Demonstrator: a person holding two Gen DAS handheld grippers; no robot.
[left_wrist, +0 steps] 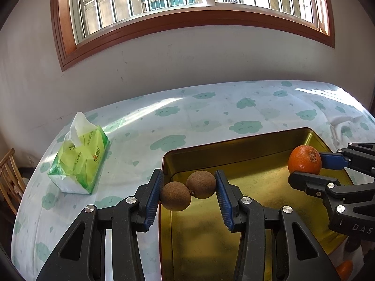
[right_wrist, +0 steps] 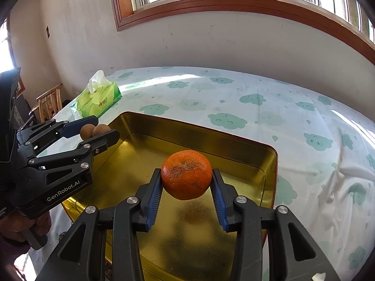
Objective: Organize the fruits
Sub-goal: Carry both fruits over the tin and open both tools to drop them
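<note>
small orange fruit (left_wrist: pixel 344 269) at the left wrist view's bottom right: mostly hidden behind black right gripper body. gold rectangular metal tin (left_wrist: pixel 257 154): near edge cut off by frame.

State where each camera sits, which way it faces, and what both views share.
Left wrist: rides the left gripper, facing along its fingers at two brown fruits above the gold tin; right gripper shows at right.
Right wrist: rides the right gripper, facing the orange it grips; left gripper at left.
Shared: tin, tissue pack, window.
</note>
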